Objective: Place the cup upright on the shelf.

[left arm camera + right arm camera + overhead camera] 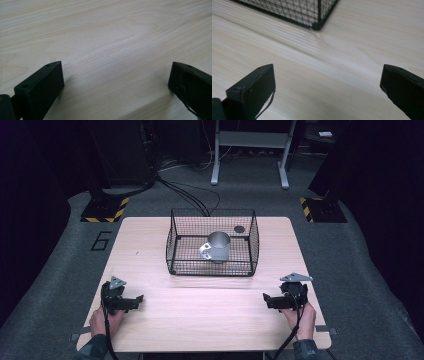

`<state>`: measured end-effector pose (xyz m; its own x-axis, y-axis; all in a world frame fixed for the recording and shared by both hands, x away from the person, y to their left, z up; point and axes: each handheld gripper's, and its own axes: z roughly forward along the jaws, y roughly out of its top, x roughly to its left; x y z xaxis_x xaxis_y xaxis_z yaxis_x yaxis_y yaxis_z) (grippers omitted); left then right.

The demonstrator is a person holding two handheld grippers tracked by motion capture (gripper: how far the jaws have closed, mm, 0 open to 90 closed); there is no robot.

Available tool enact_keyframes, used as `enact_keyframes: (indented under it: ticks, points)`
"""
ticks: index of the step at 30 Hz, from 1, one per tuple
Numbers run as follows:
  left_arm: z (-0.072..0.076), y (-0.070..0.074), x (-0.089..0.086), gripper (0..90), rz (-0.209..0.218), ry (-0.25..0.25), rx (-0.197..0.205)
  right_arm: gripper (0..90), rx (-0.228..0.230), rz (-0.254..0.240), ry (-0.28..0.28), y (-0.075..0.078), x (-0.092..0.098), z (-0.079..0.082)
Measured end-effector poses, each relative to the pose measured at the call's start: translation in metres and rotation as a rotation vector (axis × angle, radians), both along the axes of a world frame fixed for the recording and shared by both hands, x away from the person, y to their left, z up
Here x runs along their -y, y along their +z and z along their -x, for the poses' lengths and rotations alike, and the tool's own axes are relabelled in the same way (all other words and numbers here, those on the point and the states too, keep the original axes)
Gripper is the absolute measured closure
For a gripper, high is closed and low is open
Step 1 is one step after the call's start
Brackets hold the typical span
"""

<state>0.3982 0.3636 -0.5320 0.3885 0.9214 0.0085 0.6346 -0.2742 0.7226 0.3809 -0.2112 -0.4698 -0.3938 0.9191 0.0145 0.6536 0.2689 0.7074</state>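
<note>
From above, the metal cup (217, 247) sits inside the wire basket (212, 241) mid-worktop (210, 320), while the right hand-held gripper (327, 82), jaws wide like the left hand-held gripper (116, 82), sees just a basket corner.

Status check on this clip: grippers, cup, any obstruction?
Left gripper and right gripper open, empty, low over the table. Metal cup upright inside wire basket. Nothing between.

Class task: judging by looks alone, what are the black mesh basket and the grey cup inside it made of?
Black mesh basket: probably thin wire coated matt black, shown by its see-through grid. Grey cup: likely metal with a dull, brushed sheen and soft highlights, though grey plastic cannot be ruled out.
</note>
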Motion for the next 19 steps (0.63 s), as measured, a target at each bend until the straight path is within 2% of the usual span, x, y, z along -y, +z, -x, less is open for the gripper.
enact_keyframes:
  ticks: [1, 2, 3, 4, 6, 9, 10, 11, 12, 13, 14, 17, 19]
  points:
    - [0.000, 0.000, 0.000, 0.1, 0.000, -0.001, 0.000, 0.0, -0.013, 0.001, -0.017, -0.005, 0.003, 0.001]
    - [0.000, 0.000, 0.000, 0.1, -0.001, -0.002, 0.000, 0.0, -0.036, -0.012, -0.042, -0.019, 0.012, 0.002]
    - [0.000, 0.000, 0.000, 0.1, -0.001, -0.001, 0.000, 0.0, -0.038, -0.009, -0.048, -0.025, 0.017, 0.003]
    - [0.000, 0.000, 0.000, 0.1, -0.001, -0.001, 0.000, 0.0, -0.038, -0.009, -0.048, -0.025, 0.017, 0.003]
    - [0.000, 0.000, 0.000, 0.1, 0.000, 0.000, 0.000, 0.0, -0.058, -0.011, -0.086, -0.040, 0.026, 0.005]
    - [0.000, 0.000, 0.000, 0.1, 0.000, -0.001, 0.000, 0.0, -0.070, -0.007, -0.105, -0.047, 0.031, 0.006]
    - [0.000, 0.000, 0.000, 0.1, -0.001, -0.001, 0.000, 0.0, -0.072, 0.022, -0.119, -0.053, 0.035, 0.006]
    - [0.000, 0.000, 0.000, 0.1, -0.001, -0.001, 0.000, 0.0, -0.072, 0.022, -0.119, -0.053, 0.035, 0.006]
    - [0.000, 0.000, 0.000, 0.1, -0.001, -0.001, 0.000, 0.0, -0.046, 0.010, -0.133, -0.056, 0.037, 0.009]
    - [0.000, 0.000, 0.000, 0.1, -0.001, 0.001, 0.003, 0.0, -0.026, 0.018, -0.118, -0.057, 0.040, 0.009]
    - [0.000, 0.000, 0.000, 0.1, -0.001, 0.001, 0.003, 0.0, -0.026, 0.018, -0.118, -0.057, 0.040, 0.009]
    - [0.000, 0.000, 0.000, 0.1, 0.000, -0.001, 0.000, 0.0, 0.018, 0.007, -0.111, -0.060, 0.043, 0.012]
    - [0.000, 0.000, 0.000, 0.1, 0.000, -0.001, 0.000, 0.0, 0.021, -0.004, -0.119, -0.061, 0.043, 0.012]
